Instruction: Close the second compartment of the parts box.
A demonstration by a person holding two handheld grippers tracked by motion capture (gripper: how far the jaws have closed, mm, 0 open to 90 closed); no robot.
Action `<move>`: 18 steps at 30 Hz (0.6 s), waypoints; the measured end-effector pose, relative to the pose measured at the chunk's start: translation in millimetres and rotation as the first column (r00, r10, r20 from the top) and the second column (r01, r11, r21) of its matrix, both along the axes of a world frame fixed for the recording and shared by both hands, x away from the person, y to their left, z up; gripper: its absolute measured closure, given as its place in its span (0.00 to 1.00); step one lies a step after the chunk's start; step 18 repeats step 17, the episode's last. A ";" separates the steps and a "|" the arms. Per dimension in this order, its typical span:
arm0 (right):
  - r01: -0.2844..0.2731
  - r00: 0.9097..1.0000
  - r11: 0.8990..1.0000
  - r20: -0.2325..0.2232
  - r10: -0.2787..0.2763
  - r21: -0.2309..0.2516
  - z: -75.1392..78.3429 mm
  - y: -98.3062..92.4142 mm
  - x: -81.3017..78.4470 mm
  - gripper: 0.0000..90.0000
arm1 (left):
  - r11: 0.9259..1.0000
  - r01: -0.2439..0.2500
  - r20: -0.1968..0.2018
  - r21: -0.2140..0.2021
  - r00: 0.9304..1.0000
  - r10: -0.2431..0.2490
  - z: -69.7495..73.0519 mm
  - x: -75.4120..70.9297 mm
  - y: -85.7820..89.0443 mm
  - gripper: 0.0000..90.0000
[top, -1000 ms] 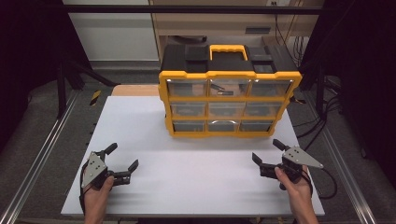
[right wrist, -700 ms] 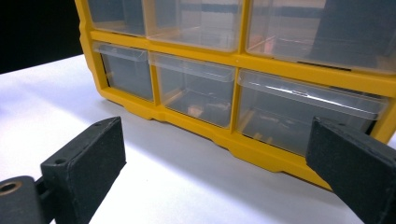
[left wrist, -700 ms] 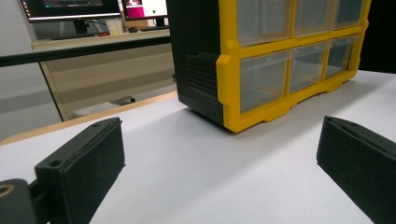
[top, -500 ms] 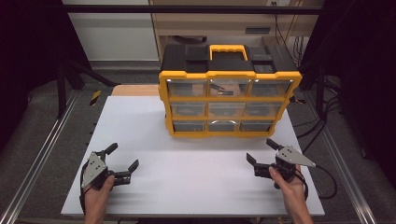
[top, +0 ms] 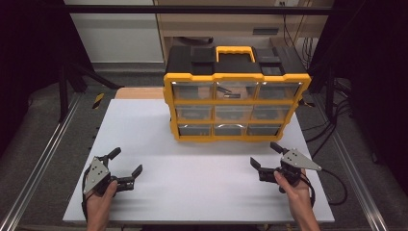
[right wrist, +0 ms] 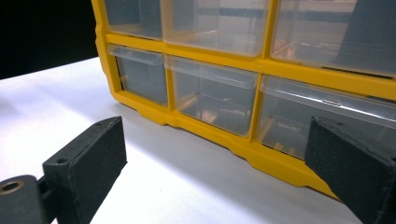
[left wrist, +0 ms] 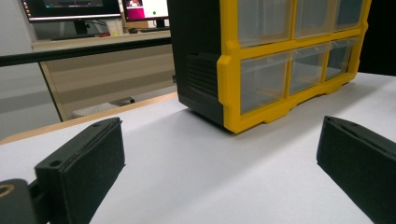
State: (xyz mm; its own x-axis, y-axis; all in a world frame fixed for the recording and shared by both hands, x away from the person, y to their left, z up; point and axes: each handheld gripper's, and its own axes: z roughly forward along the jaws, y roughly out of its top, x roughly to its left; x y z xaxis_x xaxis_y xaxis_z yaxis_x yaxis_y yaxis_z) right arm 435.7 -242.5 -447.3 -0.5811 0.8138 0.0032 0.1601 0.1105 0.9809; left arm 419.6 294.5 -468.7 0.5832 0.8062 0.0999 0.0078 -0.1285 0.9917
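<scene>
**Drawer cabinet ahead, right gripper nearer**

The drawer cabinet (top: 235, 103) stands at the table's (top: 192, 159) far middle, its long side crosswise. Your right gripper (top: 268, 156), jaws spread and empty, faces its bottom drawers; your left gripper (top: 126, 160), likewise released, sits farther off.

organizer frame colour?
Yellow frame with a black body, clear drawers; best in the high view.

Both hands hold the left gripper (top: 126, 167) and right gripper (top: 265, 155) low, jaws spread wide.
</scene>
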 end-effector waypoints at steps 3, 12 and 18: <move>-0.001 1.000 1.000 0.004 0.001 -0.001 -0.6 1.3 0.4 0.06 | 1.000 0.000 0.001 -0.002 1.000 0.000 0.4 -0.3 0.4 0.01; -0.021 1.000 1.000 -0.004 0.021 0.006 -2.8 -2.7 -6.0 0.06 | 1.000 -0.001 0.005 -0.008 1.000 0.001 2.7 -1.6 2.6 0.01; -0.015 1.000 1.000 0.010 0.015 0.002 -4.7 -6.6 -8.6 0.06 | 1.000 -0.004 0.006 -0.016 1.000 0.004 3.2 -1.7 2.7 0.01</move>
